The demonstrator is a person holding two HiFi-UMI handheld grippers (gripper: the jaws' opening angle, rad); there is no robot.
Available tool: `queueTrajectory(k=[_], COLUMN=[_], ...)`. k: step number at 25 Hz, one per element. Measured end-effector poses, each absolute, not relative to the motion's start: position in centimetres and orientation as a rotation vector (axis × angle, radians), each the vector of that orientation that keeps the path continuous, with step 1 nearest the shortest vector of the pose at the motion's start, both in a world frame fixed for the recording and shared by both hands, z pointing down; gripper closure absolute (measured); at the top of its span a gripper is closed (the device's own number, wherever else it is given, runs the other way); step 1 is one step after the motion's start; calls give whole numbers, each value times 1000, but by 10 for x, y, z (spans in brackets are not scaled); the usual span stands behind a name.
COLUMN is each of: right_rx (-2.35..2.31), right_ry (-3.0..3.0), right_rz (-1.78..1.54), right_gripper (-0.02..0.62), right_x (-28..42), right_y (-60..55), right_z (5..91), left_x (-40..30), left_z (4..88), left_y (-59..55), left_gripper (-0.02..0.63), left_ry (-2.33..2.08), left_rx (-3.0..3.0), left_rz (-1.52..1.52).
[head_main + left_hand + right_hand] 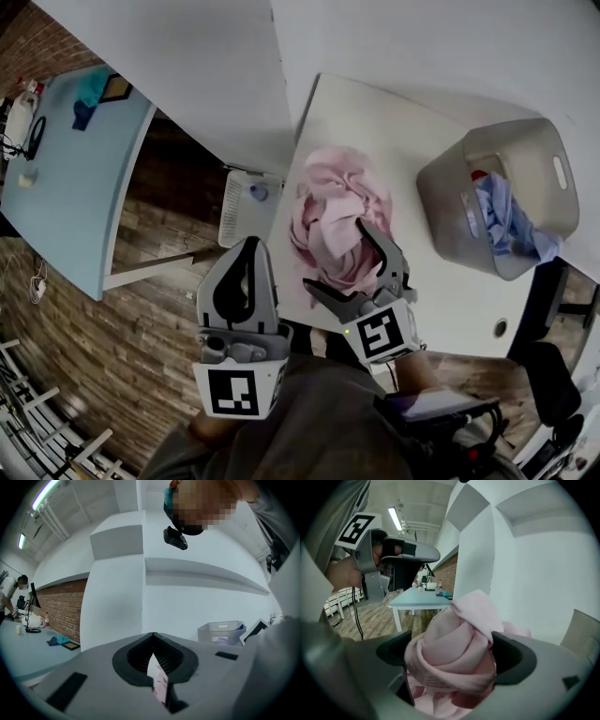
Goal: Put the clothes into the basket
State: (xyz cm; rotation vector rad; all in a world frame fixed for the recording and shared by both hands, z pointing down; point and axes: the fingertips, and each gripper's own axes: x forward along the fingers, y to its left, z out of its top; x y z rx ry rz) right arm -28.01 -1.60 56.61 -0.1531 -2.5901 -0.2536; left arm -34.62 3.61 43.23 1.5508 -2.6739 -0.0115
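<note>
— White worktop [375,122] lay right under both grippers, didn't it? What was nearest?

— Nearest was the left gripper [249,246], off the worktop's near left edge. Its fingers were together and held nothing. Just beside it, the right gripper [335,253] tilted down over the pink garment [333,187]. Its fingers [380,246] stood wide apart with a bunched fold of the cloth between them, not yet pinched as far as I could judge.

— So how should that grab have gone?

— I'd have pushed the fingers deeper into the heap before closing, to catch a thick fold rather than a loose edge. A thin pinch on cloth that soft would likely slip, or leave half of it trailing. The garment looked too big for one grip, so the left gripper could have taken another part. After that, lift high enough to clear the rim.

— Where was the basket [445,206]?

— Well apart to the right, on the same worktop. It was grey, with blue clothes [497,216] already inside.

— And beyond?

— Wooden floor [141,347] lay below on the left. Farther off stood a pale blue table [84,178] with small things on it, then a white wall [197,75], and brick wall [33,42] in the far corner.
</note>
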Motion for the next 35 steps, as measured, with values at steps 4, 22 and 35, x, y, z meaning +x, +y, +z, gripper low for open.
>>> queueTrajectory(k=[4, 22, 35], right_rx=[-63, 278, 331], right_ry=[-2522, -2715, -2854], right_rz=[-358, -215, -272], right_gripper=[52, 311, 310], right_x=[-296, -302, -289], right_y=[-32, -78, -73], right_z=[592, 566, 457], left_x=[-371, -375, -347], left_z=[449, 456, 387], left_y=[35, 10, 10], left_gripper=[598, 598, 598], left_ry=[-2642, -2554, -2580], left_rx=[1527, 1677, 1851], left_rz=[-1, 4, -101])
